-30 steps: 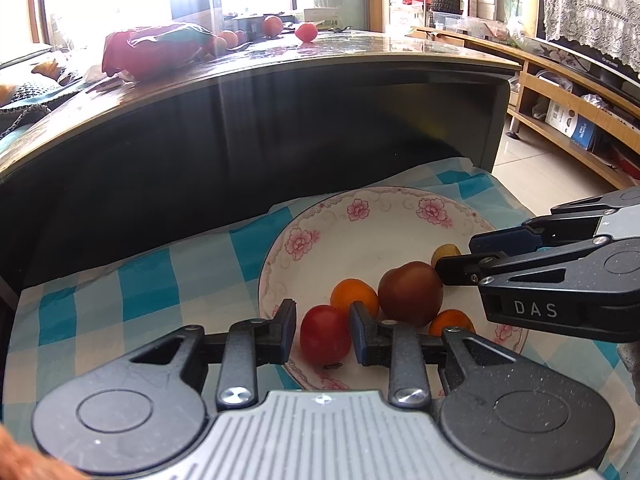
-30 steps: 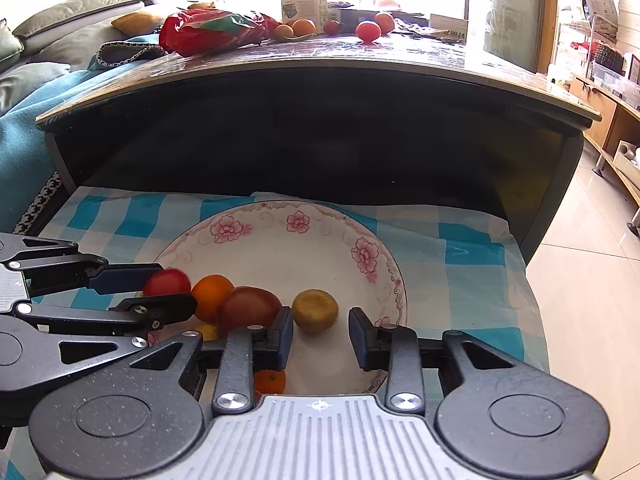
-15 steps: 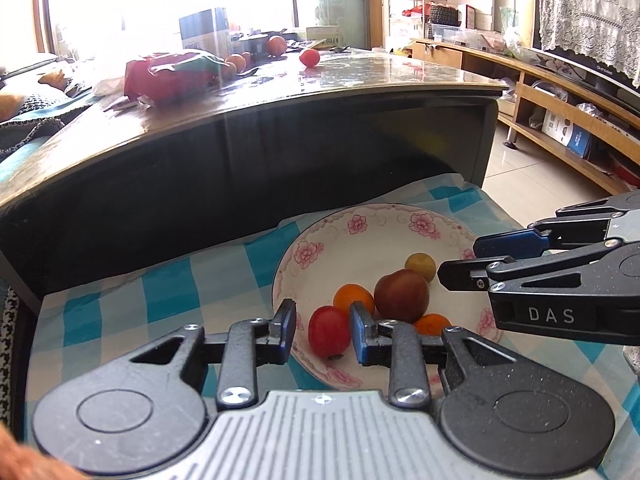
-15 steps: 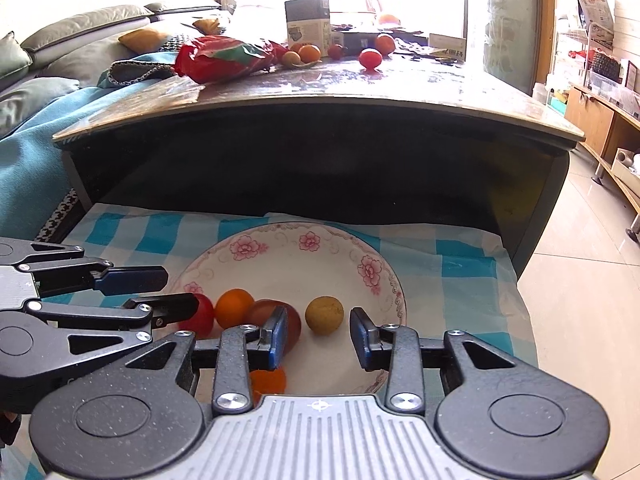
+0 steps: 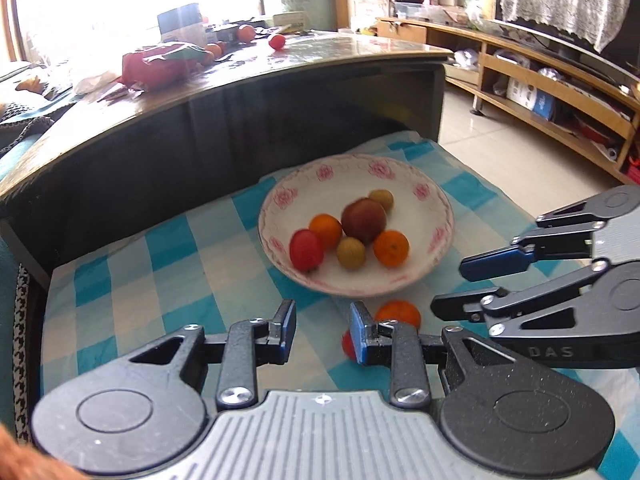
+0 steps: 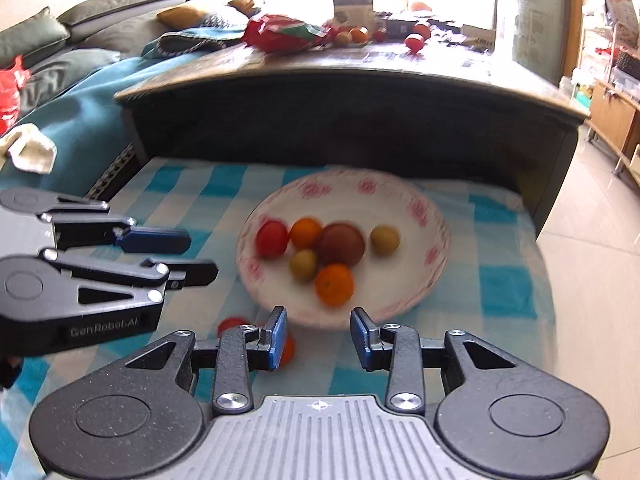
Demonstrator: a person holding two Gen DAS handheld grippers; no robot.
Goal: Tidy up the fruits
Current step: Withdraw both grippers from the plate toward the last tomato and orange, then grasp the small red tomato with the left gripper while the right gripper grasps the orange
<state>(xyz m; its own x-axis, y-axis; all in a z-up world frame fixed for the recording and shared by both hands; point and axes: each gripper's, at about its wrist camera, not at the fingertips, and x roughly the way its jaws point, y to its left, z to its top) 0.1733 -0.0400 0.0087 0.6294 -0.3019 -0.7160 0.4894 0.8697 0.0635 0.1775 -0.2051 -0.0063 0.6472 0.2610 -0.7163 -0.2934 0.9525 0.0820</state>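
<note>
A white plate with pink flowers (image 5: 340,184) (image 6: 400,188) lies on a blue-checked cloth (image 5: 160,280). In it are a red tomato (image 5: 306,250), a dark red fruit (image 5: 364,220), two oranges and two small yellowish fruits. Near the plate's front edge on the cloth lie an orange (image 5: 398,312) and a red fruit (image 5: 347,346), both partly hidden by fingers. My left gripper (image 5: 322,312) (image 6: 202,256) hovers in front of the plate, jaws slightly apart and empty. My right gripper (image 6: 318,320) (image 5: 448,286) hangs beside it, equally narrow and empty.
Behind the cloth stands a dark coffee table (image 5: 280,92) with a red bag (image 5: 160,64) and more fruit (image 6: 414,42) on its glossy top. A blue-covered sofa (image 6: 80,112) is at the left, tiled floor and a wooden shelf unit (image 5: 540,92) at the right.
Both grippers have drawn back and up from the plate, which now sits farther off. The tomato no longer lines up between the left fingers. Two fruits on the cloth have come into view.
</note>
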